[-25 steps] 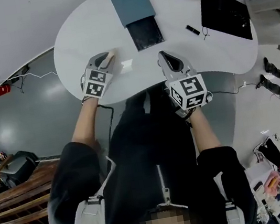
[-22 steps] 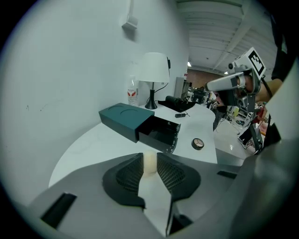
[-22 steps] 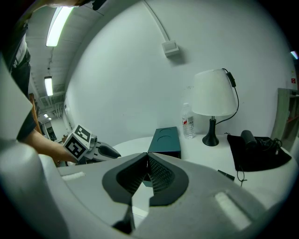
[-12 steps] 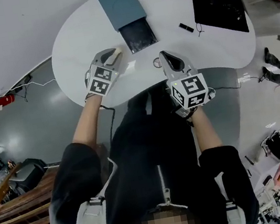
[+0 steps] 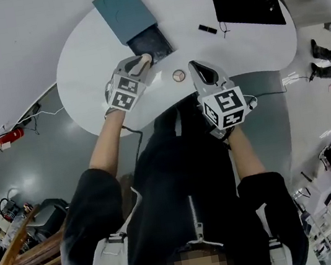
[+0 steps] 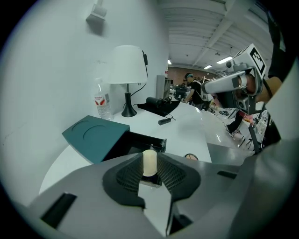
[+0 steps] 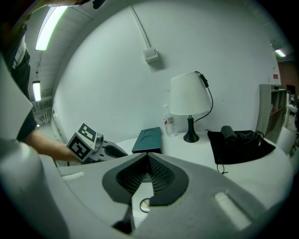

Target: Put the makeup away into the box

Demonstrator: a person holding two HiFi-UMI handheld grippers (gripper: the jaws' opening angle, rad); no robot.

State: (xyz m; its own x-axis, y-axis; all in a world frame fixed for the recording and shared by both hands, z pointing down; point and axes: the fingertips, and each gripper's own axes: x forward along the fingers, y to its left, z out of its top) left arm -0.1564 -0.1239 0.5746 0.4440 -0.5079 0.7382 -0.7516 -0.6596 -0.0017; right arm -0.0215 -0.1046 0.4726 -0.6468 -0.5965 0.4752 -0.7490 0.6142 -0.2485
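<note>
The left gripper pinches a cream stick near the box; releasing short would likely roll it away; the right gripper is pressed together, empty.

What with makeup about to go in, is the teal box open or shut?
Open: the dark drawer stands pulled out of the teal box.

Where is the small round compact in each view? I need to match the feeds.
Head view: round compact on the white table, below and right of the teal box.
Left gripper view: low, right of the jaws.
Right gripper view: low centre, between the jaws, partly hidden.
Shared landmark: the teal box, beyond the compact everywhere.
</note>
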